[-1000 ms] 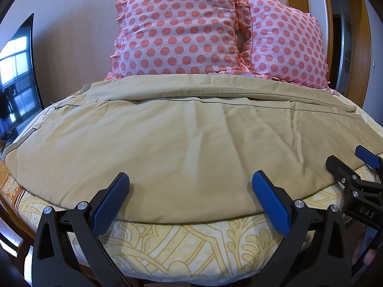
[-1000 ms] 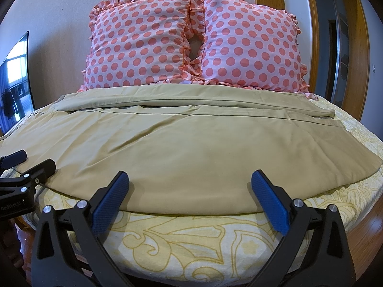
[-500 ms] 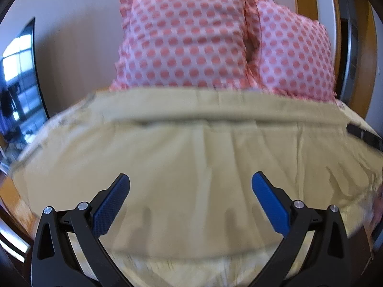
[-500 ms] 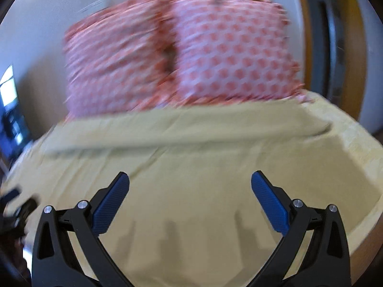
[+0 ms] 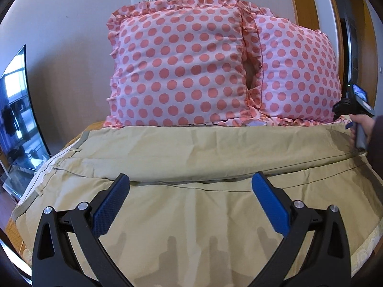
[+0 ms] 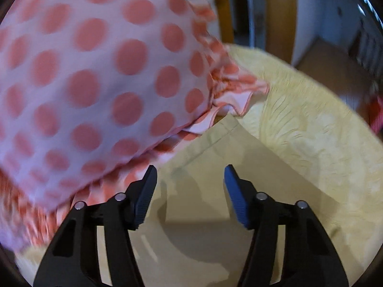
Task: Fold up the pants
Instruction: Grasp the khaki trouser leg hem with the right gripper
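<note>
Khaki pants (image 5: 191, 215) lie spread flat across the bed, waistband at the left, one leg lying over the other. My left gripper (image 5: 190, 198) is open and empty, hovering over the middle of the pants. My right gripper (image 6: 190, 189) is open, narrower than the left, just above the far hem corner of a pant leg (image 6: 227, 129) next to the pillow. In the left wrist view the right gripper's body (image 5: 356, 110) and the hand holding it show at the far right edge.
Two pink polka-dot pillows (image 5: 182, 71) stand against the wall behind the pants; one fills the left of the right wrist view (image 6: 95, 71). The yellow patterned bedspread (image 6: 311, 124) shows around the pants. A TV (image 5: 16, 110) stands at the left, a wooden door frame (image 5: 301, 4) at the right.
Both grippers moved forward from the near edge over the pants. The right gripper swung far to the right hem corner by the pillow and its jaws narrowed.
</note>
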